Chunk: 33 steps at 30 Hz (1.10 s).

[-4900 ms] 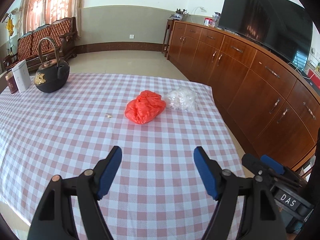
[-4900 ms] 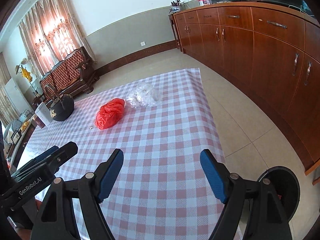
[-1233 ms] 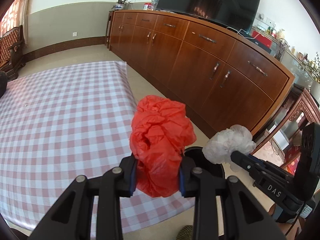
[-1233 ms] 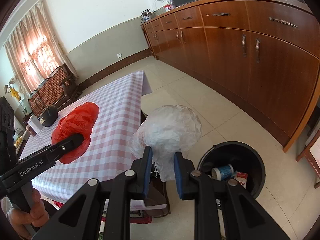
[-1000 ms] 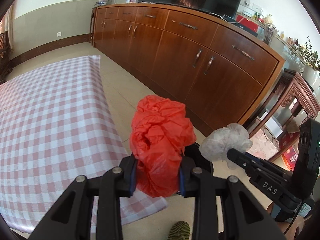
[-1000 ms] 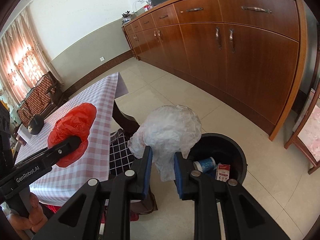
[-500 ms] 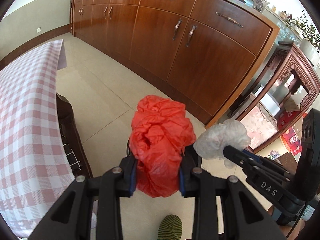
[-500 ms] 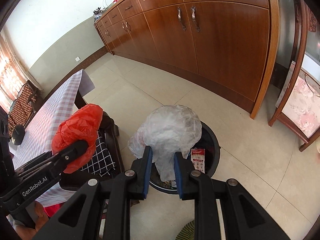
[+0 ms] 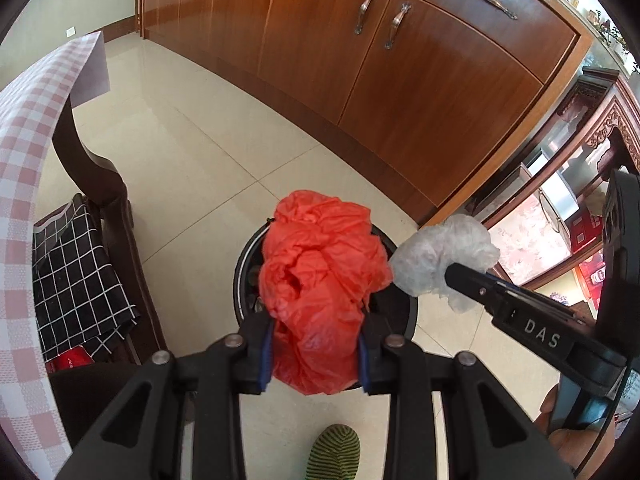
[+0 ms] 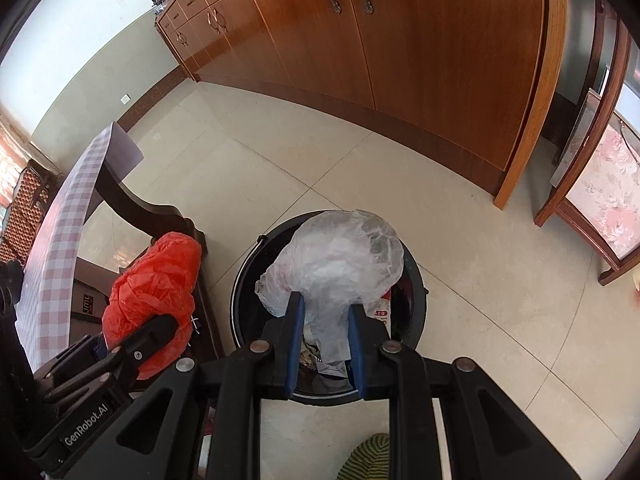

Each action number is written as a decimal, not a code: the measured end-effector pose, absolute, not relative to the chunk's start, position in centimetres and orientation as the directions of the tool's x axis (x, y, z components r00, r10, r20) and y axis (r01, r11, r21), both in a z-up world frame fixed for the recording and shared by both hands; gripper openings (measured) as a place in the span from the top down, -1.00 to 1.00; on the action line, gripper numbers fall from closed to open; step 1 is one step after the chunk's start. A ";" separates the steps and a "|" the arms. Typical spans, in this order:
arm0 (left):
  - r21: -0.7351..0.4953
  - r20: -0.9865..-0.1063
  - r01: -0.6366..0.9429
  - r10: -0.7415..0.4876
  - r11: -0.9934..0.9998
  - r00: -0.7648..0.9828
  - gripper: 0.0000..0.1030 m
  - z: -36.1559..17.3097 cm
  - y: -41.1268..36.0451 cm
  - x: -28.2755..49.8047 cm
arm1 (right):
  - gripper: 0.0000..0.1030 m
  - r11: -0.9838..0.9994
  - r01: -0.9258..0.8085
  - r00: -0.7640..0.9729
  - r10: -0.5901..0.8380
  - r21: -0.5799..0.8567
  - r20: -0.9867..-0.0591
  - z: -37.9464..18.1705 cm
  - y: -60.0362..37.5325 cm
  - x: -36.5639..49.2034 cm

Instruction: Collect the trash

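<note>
Where paper scraps lie: black bin [image 10: 416, 280]

The red bag [image 9: 320, 292] is a crumpled wad of thin plastic, pinched at its lower part between the left gripper [image 9: 316, 354] pads and bulging above them, held in the air over the near-left rim of the bin [image 10: 416, 280]. The clear bag [image 10: 340, 268], a crinkled translucent wad with a loose tail hanging down, is clamped by the right gripper [image 10: 326, 350] directly above the bin's mouth. The bin is round, black and open, standing on the tiled floor, with cartons and paper scraps inside.
</note>
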<state>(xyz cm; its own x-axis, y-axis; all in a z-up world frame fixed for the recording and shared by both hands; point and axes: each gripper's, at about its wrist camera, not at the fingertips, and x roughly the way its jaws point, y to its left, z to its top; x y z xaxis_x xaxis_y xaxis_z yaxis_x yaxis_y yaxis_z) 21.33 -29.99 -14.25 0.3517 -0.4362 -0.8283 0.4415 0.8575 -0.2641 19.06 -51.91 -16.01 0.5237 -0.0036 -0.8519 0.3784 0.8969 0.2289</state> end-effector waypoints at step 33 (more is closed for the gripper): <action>-0.202 -0.687 0.452 -0.455 0.869 0.567 -0.33 -3.3 -24.4 16.8 | -0.51 0.844 0.447 0.603 -0.039 0.296 -0.797 -9.9 -49.6 12.8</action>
